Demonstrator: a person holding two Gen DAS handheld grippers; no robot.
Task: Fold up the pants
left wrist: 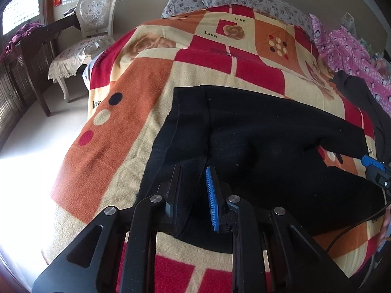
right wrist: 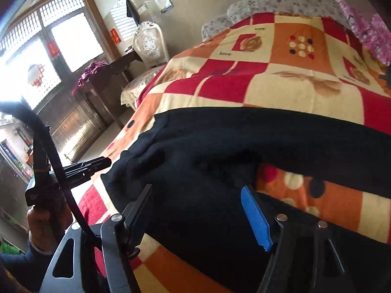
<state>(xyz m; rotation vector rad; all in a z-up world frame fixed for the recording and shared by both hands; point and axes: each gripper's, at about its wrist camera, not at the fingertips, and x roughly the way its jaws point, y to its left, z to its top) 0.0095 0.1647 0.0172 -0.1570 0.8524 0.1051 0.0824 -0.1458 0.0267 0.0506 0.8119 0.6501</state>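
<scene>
The pants run off the right edge in the right wrist view; the left gripper covers their near hem — that view's window glare washes out the floor.

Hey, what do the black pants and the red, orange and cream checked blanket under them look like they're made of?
Black pants: probably a soft matte knit, judging by fine ribbing and limp draping. Red, orange and cream checked blanket: looks like fuzzy fleece or brushed pile, with a nappy, grainy surface and printed roses; the exact fibre can't be told.

Black grippers, blue pad, silver screws, black cable; dk-blue sleeve.
</scene>
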